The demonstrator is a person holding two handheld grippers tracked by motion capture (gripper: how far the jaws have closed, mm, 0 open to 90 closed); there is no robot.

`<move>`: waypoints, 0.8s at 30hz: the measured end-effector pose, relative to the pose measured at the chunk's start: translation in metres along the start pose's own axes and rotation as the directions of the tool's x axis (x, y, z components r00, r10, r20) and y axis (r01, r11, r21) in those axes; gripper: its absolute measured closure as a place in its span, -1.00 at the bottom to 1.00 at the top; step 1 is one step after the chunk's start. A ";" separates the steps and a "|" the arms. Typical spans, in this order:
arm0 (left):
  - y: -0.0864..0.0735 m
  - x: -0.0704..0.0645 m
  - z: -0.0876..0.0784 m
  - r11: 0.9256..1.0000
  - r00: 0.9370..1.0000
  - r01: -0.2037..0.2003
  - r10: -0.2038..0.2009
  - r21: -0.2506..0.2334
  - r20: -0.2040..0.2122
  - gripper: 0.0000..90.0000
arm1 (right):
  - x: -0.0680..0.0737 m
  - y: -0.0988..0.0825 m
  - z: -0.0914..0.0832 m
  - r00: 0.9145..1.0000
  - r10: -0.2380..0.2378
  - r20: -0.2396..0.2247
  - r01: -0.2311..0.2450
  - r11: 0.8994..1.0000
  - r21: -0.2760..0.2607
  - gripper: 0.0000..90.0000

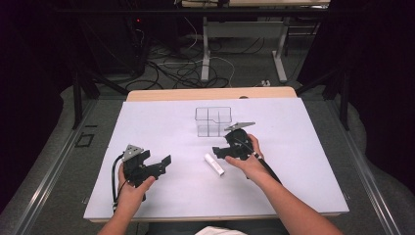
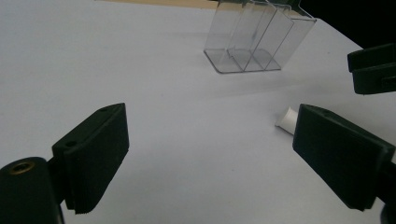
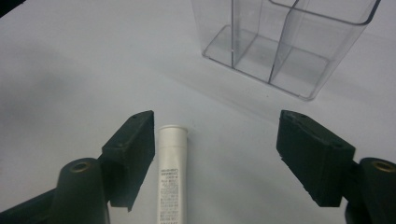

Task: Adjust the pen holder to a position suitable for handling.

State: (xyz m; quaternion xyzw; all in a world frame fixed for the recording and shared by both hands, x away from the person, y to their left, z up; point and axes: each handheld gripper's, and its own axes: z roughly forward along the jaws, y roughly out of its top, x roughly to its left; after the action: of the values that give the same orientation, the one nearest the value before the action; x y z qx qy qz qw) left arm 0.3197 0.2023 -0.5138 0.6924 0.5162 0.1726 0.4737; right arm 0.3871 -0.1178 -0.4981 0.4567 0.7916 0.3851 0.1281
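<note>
From the person's side of the desk (image 1: 161, 205), the left gripper (image 1: 161, 160) sits nearest, well to the left of the tube, its jaws spread wide with nothing but bare white surface between them. The left hand (image 1: 131, 191) holds it low over the desk.

Next comes the white tube (image 1: 214, 164), lying flat on the desk. It is a slim, smooth cylinder, matte white, with a flat round end slightly wider than its body and small grey print running along its length. In the right gripper view the tube (image 3: 171, 172) lies between the jaws, just beside the left-hand one and well apart from the other.

The right gripper (image 1: 219, 152) hangs over the tube's far end, held by the right hand (image 1: 249, 159); its jaws stand open, not pressing on the tube.

Beyond the tube stands a clear plastic organizer (image 1: 213, 121), upright, split by thin walls into compartments, all see-through.
</note>
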 end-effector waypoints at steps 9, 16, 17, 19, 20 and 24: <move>-0.001 0.001 -0.002 1.000 1.000 -0.008 0.008 0.003 -0.002 -0.81 | 0.007 -0.003 0.001 1.000 -0.023 -0.009 0.024 0.999 0.037 0.00; -0.001 -0.001 -0.001 1.000 1.000 -0.024 0.023 0.015 0.003 -0.81 | 0.011 -0.007 0.007 0.999 -0.028 -0.036 0.031 0.997 0.070 0.14; -0.001 -0.001 -0.001 1.000 1.000 -0.025 0.025 0.014 0.002 -0.81 | 0.012 -0.007 0.008 0.999 -0.016 -0.039 0.019 0.996 0.091 0.15; -0.002 -0.001 -0.001 1.000 1.000 -0.026 0.026 0.017 0.001 -0.81 | 0.012 -0.007 0.009 0.999 -0.011 -0.046 0.016 0.995 0.102 0.19; -0.002 -0.001 -0.001 0.999 1.000 -0.027 0.027 0.019 0.000 -0.81 | 0.012 -0.007 0.010 0.999 -0.016 -0.047 0.020 0.994 0.104 0.21; -0.002 0.000 -0.002 0.999 1.000 -0.029 0.029 0.020 -0.008 -0.81 | 0.012 -0.007 0.014 0.998 -0.010 -0.057 0.018 0.990 0.141 0.26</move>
State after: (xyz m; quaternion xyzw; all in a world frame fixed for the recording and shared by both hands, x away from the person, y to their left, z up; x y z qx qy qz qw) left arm 0.3172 0.2034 -0.5150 0.7037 0.5098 0.1771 0.4622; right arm 0.3842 -0.1027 -0.5108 0.4480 0.8235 0.3397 0.0757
